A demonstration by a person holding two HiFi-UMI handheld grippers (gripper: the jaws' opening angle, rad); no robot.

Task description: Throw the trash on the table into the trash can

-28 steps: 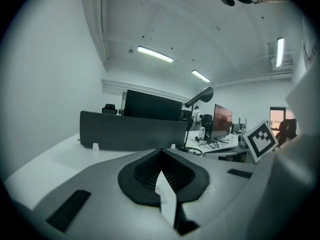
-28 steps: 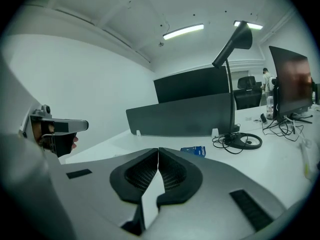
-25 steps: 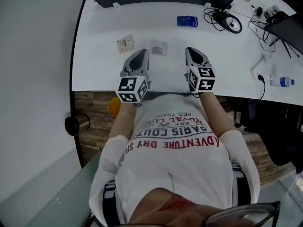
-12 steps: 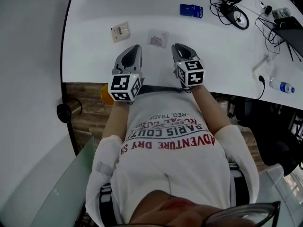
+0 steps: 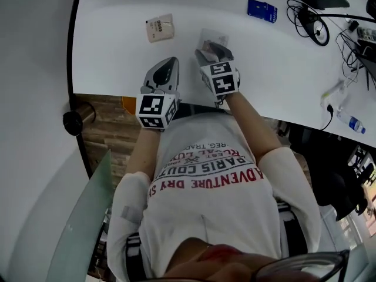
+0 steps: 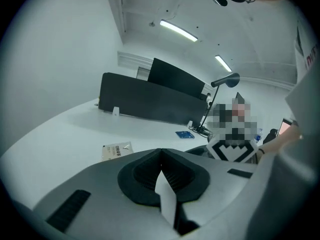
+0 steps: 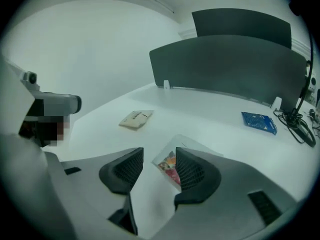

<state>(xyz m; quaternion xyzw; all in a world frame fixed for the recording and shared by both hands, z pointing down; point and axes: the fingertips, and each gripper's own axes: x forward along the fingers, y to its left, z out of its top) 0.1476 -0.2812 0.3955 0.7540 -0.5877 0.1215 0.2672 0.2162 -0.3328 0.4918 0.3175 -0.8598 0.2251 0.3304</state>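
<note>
- Reaching over the white desk, the right hand-held gripper points forward and down at a small clear plastic wrapper with red-orange contents.
- Right hand-held gripper: the jaws have just been opening and now stand wide apart. Nothing is gripped. The wrapper lies flat on the desk in the gap ahead of them.
- Key relation: the wrapper is not centred in the gap. It sits hard against the right-hand jaw, partly tucked under it, and well clear of the left-hand jaw.
- Wrapper shape looks near-square, so I can't call a long axis. Its near edge runs slantwise to the line between the jaws.
- My read: the next move is a short push down and forward, with a slight shift rightward so both pads bracket the wrapper before closing. It is thin and flat, so the pads may slide over it.
- Left hand-held gripper hangs near the desk's front edge, beside the right one and further back. Its jaws are closed together and hold nothing.
- Right hand is plainly the nearer one to the wrapper.
- Other trash on the desk: a beige flat packet ahead and left of the left hand-held gripper, and a blue flat packet further off to the right. Both are well apart from the two hand-held grippers.
</note>
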